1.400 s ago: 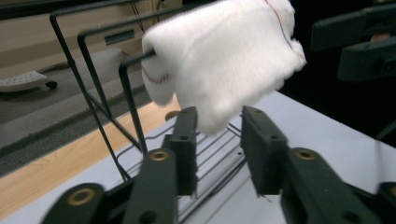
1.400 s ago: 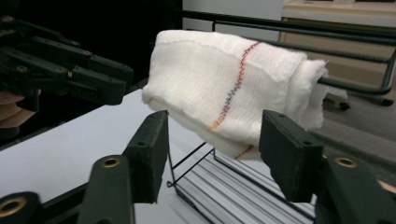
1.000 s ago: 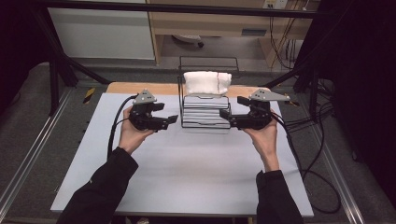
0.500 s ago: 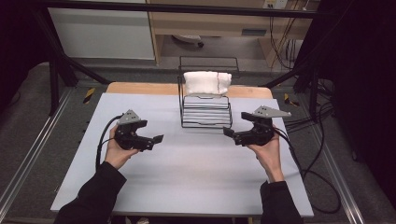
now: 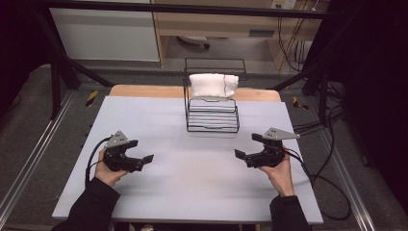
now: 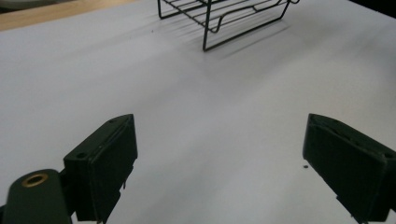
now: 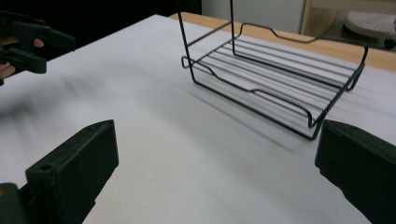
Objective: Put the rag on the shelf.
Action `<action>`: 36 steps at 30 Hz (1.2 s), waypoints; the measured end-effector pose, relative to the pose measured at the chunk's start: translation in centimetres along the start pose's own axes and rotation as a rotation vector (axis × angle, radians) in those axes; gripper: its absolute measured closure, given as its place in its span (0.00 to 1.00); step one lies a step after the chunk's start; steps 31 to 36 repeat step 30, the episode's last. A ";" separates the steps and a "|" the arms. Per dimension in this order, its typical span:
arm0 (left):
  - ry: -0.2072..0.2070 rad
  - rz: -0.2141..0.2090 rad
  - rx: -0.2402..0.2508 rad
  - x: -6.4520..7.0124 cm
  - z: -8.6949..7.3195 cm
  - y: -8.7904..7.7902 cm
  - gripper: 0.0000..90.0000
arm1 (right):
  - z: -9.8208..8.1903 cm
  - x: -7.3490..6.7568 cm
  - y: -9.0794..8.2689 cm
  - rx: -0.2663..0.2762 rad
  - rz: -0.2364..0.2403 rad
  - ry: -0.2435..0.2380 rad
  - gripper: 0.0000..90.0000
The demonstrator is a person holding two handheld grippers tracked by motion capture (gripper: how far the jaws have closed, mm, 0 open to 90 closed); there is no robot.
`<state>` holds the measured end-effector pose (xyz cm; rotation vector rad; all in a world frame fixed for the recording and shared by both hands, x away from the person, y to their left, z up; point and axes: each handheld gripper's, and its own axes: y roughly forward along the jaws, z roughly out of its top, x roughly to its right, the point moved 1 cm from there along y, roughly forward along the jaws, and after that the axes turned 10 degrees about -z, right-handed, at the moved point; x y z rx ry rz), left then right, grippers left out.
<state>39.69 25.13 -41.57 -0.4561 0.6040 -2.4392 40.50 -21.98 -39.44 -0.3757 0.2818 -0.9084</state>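
Nearby, black wire rack (image 5: 211,115), towel-topped (image 5: 212,84)

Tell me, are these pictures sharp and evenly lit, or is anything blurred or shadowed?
High view: the table is evenly lit, the room's edges are dark. Left gripper view: the wire rack throws a soft shadow toward the camera, and the near jaws look slightly soft. Right gripper view: the left gripper at the far left is smeared and dim, while the rack's wires look crisp.

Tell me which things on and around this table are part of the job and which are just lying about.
Part of the job:
wire rack
white towel
left gripper, open
right gripper, open

Lying about:
cables beside the table
round grey thing behind the table
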 end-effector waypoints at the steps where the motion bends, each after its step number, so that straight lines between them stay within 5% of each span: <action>1: -0.003 0.002 -0.002 -0.1 -0.4 -0.2 0.11 | -0.4 0.1 -0.1 -0.008 0.000 0.005 0.00; 19: -0.047 0.023 0.004 -1.2 -3.8 -2.5 0.12 | -6.2 1.9 -2.0 -0.094 -0.018 0.069 0.00; 36: -0.051 0.026 -0.005 -1.1 -4.4 -2.4 0.12 | -6.9 1.9 -2.0 -0.121 -0.026 0.066 0.00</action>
